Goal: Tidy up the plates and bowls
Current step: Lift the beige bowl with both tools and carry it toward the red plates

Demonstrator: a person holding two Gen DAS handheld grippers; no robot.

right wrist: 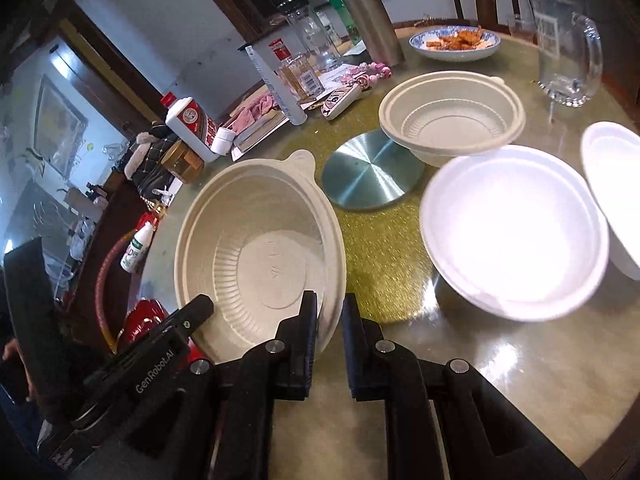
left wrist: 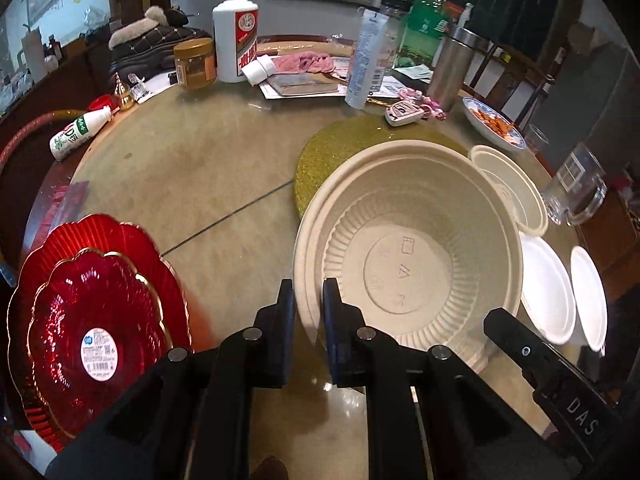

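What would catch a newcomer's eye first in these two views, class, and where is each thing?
The big beige bowl fills the middle of the left wrist view, each claw clamped on its near rim from either side. Red plates, stacked with a gold edge, glow at the table's left edge. In the right wrist view a bright white bowl stands right of centre, with a shiny metal disc behind it.
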